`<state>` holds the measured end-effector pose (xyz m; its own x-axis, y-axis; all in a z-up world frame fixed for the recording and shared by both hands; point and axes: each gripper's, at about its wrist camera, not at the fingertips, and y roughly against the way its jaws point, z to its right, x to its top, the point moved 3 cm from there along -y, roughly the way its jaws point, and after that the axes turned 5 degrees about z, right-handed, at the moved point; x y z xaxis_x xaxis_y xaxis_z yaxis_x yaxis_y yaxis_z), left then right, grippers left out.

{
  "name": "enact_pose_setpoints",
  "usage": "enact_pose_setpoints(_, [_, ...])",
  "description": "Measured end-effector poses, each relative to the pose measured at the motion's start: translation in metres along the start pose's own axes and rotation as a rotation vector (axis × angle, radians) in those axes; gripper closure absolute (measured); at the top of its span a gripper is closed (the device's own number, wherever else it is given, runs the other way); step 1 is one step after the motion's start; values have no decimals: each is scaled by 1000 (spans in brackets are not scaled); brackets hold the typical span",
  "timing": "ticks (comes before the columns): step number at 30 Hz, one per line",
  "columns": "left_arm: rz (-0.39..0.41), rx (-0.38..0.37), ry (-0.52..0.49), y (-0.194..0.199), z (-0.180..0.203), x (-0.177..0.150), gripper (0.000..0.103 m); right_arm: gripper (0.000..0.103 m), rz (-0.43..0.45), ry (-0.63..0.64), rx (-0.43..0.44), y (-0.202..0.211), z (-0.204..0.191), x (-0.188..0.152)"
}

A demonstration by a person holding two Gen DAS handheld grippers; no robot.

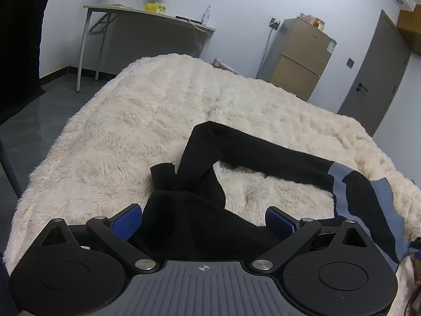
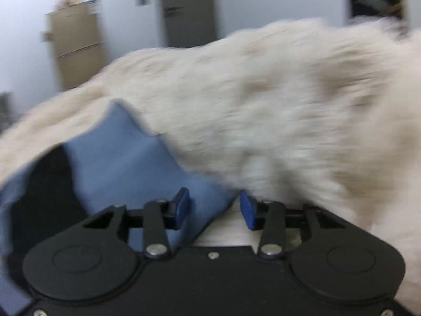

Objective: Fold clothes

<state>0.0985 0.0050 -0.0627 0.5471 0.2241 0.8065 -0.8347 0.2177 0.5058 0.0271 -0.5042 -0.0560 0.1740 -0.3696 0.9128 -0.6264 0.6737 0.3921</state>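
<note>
I am looking across a bed under a cream fleece (image 1: 163, 110), with grey floor (image 1: 39, 121) open along its left side and a folding table (image 1: 147, 23) against the back wall. A tan fridge (image 1: 300, 55) and a grey door (image 1: 373, 76) stand beyond the far corner.

The garment (image 1: 252, 155), black with blue panels, lies crumpled near my edge of the bed, one black limb doubled back at its far end. Bare fleece stretches well past it.

My left gripper (image 1: 204, 221) has its pads spread wide, black cloth bunched between them, not pinched.

The right view is blurred. My right gripper (image 2: 214, 209) has its fingers partly apart, the blue panel (image 2: 126, 163) edge between them; I can't tell whether they pinch it.
</note>
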Motion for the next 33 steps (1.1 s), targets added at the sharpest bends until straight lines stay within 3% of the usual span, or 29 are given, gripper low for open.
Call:
enact_pose_setpoints(3, [3, 6, -1, 0, 0, 0, 4, 45, 188, 131, 212, 46, -43, 0])
enact_pose_setpoints(5, [10, 15, -4, 0, 1, 1, 4, 23, 231, 218, 403, 63, -72, -8])
enact_pose_setpoints(6, [15, 20, -5, 0, 1, 1, 4, 21, 225, 273, 500, 67, -88, -16])
enact_pose_setpoints(7, [21, 25, -4, 1, 0, 1, 4, 21, 221, 293, 531, 70, -91, -19])
enact_pose_setpoints(11, [81, 40, 5, 12, -2, 3, 4, 21, 178, 598, 854, 84, -119, -80])
enact_pose_setpoints(13, [118, 41, 20, 18, -5, 6, 4, 21, 174, 678, 926, 86, -113, -113])
enact_pose_setpoints(15, [140, 46, 43, 19, -9, 8, 6, 12, 178, 661, 921, 87, -114, -115])
enact_pose_setpoints(16, [143, 48, 57, 18, -12, 11, 6, 2, 168, 637, 910, 83, -118, -113])
enact_pose_setpoints(17, [146, 51, 71, 17, -15, 13, 6, 0, 149, 615, 908, 79, -119, -112])
enact_pose_setpoints(22, [141, 59, 116, 0, -27, 35, 6, 0, 150, 614, 895, 80, -118, -116])
enact_pose_setpoints(29, [48, 7, 37, -33, -41, 62, 13, 0, 157, 623, 893, 73, -117, -124])
enact_pose_setpoints(33, [57, 8, 76, -39, -66, 54, 13, 2, 179, 645, 933, 81, -114, -126])
